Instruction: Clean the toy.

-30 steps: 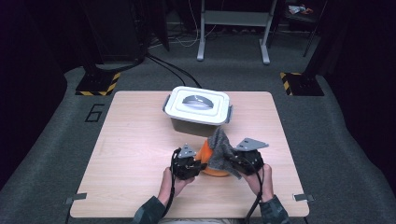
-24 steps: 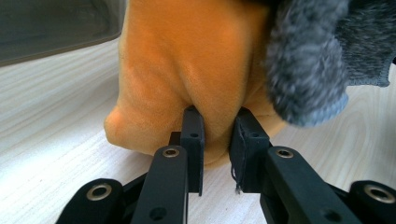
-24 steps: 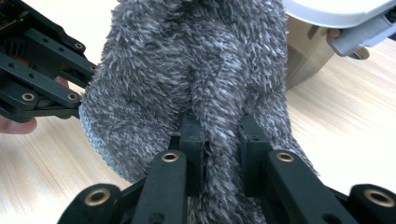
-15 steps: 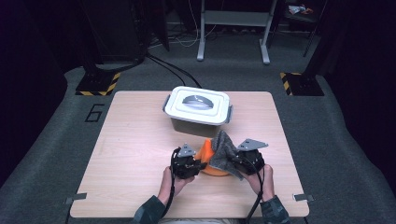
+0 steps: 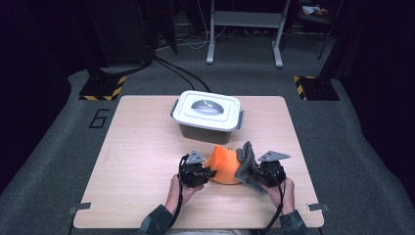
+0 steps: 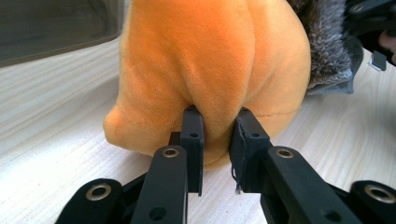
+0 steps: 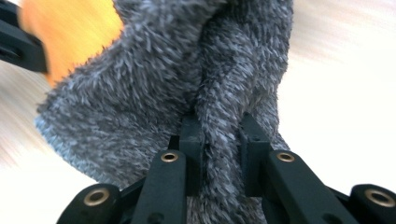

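Two grippers near table edge, left gripper [image 6: 215,126] pinching orange plush [image 6: 210,60], right gripper [image 7: 220,133] clamping grey fuzzy cloth [image 7: 187,74], lidded box [image 5: 208,115] beyond.

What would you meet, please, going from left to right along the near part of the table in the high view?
Left gripper → orange plush toy → grey fuzzy cloth → right gripper.

**Black grippers, grey plates, dark sleeves**

Each gripper, left [image 5: 211,172] and right [image 5: 250,172], is built of black linked jaws pinned with brass-ringed rivets. A grey three-cornered plate is carried on top. Black cables trail back along dark green-grey sleeves [image 5: 157,223].
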### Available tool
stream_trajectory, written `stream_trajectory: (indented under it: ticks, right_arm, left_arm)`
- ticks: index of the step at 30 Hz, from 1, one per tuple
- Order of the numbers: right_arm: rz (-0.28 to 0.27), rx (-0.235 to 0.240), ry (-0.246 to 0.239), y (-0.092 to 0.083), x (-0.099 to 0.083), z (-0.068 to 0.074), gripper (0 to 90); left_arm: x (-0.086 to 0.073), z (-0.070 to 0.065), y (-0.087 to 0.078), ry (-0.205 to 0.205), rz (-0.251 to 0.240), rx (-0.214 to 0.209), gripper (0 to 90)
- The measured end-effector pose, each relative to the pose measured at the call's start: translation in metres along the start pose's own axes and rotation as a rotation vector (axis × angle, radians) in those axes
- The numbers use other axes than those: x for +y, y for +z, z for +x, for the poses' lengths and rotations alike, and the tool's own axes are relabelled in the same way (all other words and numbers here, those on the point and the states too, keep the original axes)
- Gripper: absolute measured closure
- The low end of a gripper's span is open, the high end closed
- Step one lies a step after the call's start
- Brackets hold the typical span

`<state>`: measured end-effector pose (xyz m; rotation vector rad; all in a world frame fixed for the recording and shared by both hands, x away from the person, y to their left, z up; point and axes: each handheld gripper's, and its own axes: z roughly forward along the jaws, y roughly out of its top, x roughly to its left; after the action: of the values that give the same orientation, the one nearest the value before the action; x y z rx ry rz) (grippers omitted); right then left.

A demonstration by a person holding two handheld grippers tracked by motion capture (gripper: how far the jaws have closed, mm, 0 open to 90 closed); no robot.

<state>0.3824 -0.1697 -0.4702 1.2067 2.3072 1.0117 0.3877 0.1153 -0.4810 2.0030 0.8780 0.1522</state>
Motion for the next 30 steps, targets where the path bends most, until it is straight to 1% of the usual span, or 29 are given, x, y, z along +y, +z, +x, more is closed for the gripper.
stream_trajectory:
  ticks: [2,4,5,6,7,8,9,10,11,13,14,15,16,17,18,19,22,24,25,28,29,30]
  right_arm:
    - [0.003,-0.004,0.007,0.002,-0.002,-0.001,75.6]
    - [0.028,-0.008,0.007,0.009,-0.007,-0.005,75.7]
    - [0.028,-0.008,0.007,0.009,-0.007,-0.005,75.7]
    - [0.042,-0.010,0.022,0.015,-0.011,-0.006,75.8]
    - [0.042,-0.010,0.022,0.015,-0.011,-0.006,75.8]
    - [0.053,-0.013,0.029,0.016,-0.011,-0.007,75.7]
    - [0.057,-0.011,0.015,0.018,-0.013,-0.009,75.7]
    - [0.065,-0.011,0.033,0.019,-0.013,-0.008,75.7]
    - [0.062,-0.009,0.034,0.019,-0.013,-0.008,75.8]
    - [0.057,-0.012,0.028,0.016,-0.012,-0.009,75.9]
    - [0.045,-0.015,0.034,0.008,-0.011,-0.010,76.0]
    - [0.045,-0.015,0.034,0.008,-0.011,-0.010,76.0]
    - [0.040,-0.014,0.034,0.005,-0.010,-0.011,76.0]
    - [0.005,-0.011,0.034,-0.007,-0.007,-0.011,76.0]
    - [0.005,-0.011,0.034,-0.007,-0.007,-0.011,76.0]
    - [-0.008,-0.011,0.030,-0.012,-0.005,-0.011,76.0]
    - [-0.058,0.001,0.013,-0.027,0.005,-0.005,75.9]
    - [-0.080,0.013,-0.002,-0.032,0.012,0.000,75.9]
    - [-0.088,0.022,-0.018,-0.033,0.016,0.004,75.7]
    - [-0.102,0.045,-0.042,-0.031,0.026,0.014,75.5]
    - [-0.098,0.052,-0.056,-0.027,0.029,0.018,75.4]
    - [-0.083,0.058,-0.063,-0.020,0.033,0.021,75.3]
  left_arm:
    - [0.000,0.000,0.000,0.000,0.000,0.001,76.4]
    - [0.000,0.000,0.000,-0.001,0.000,0.002,76.4]
    - [0.000,0.000,0.000,0.002,0.000,0.001,76.4]
    - [0.001,0.000,0.000,0.002,0.002,0.001,76.4]
    - [0.001,0.000,0.000,0.002,0.002,0.001,76.4]
    - [0.000,0.000,0.000,-0.002,0.002,0.001,76.4]
    - [0.000,0.000,0.000,-0.005,0.001,0.000,76.4]
    - [0.000,0.000,0.000,-0.004,0.001,0.000,76.4]
    - [0.000,0.000,0.000,-0.002,0.002,0.002,76.4]
    - [0.000,0.000,0.000,-0.002,0.003,0.005,76.4]
    - [0.000,0.000,0.000,0.001,0.006,0.007,76.3]
    - [0.000,0.001,0.000,0.001,0.008,0.006,76.3]
    - [0.000,0.001,0.000,0.006,0.006,0.010,76.3]
    - [0.000,0.001,0.000,0.003,0.003,0.011,76.3]
    - [0.000,0.001,0.000,0.003,0.005,0.007,76.3]
    - [0.000,0.000,0.000,0.001,0.006,0.003,76.3]
    - [0.000,0.000,0.000,-0.003,0.004,0.003,76.2]
    - [0.000,0.000,0.000,-0.001,0.004,0.003,76.1]
    - [0.000,0.000,0.000,-0.001,0.004,0.003,76.1]
    - [0.000,0.000,0.000,0.001,0.003,0.004,75.9]
    - [0.000,0.000,0.000,0.003,0.003,0.004,75.7]
    - [0.000,0.000,0.000,0.004,0.003,0.004,75.0]
